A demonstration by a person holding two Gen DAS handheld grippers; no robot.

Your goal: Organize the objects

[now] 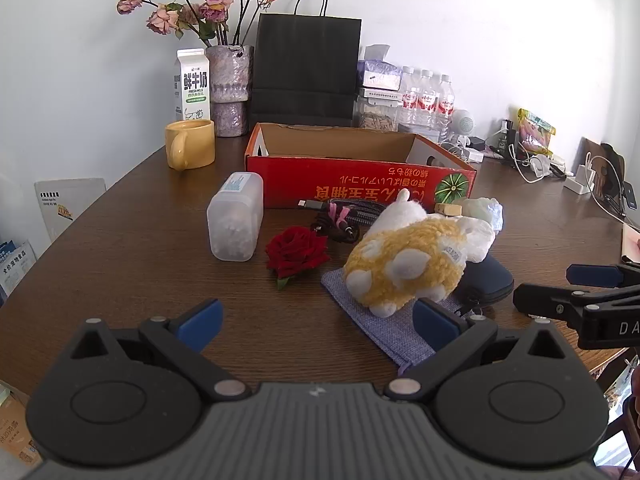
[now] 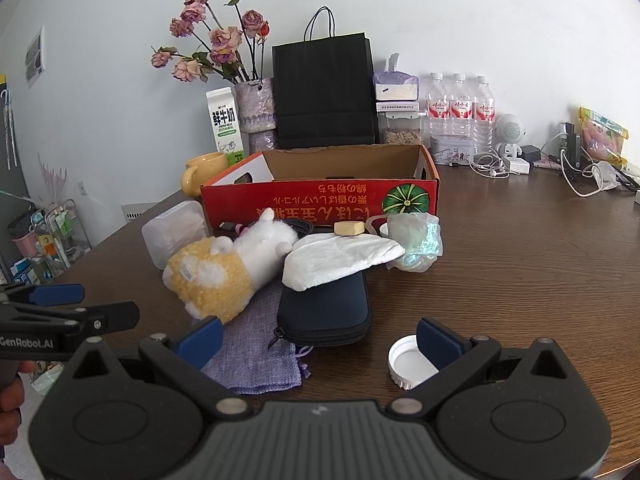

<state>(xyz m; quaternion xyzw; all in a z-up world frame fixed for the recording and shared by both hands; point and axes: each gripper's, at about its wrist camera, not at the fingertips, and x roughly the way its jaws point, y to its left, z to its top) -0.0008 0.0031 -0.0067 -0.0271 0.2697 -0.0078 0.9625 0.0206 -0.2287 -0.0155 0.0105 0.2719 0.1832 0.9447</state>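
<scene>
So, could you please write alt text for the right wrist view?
Open tongs hover empty over a brown table, facing a plush toy, navy pouch, white lid and lilac cloth bag. Behind stands an open red cardboard box.

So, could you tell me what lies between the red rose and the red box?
A coiled black cable with a pink tie lies between the rose and the box, shown in the left wrist view.
</scene>
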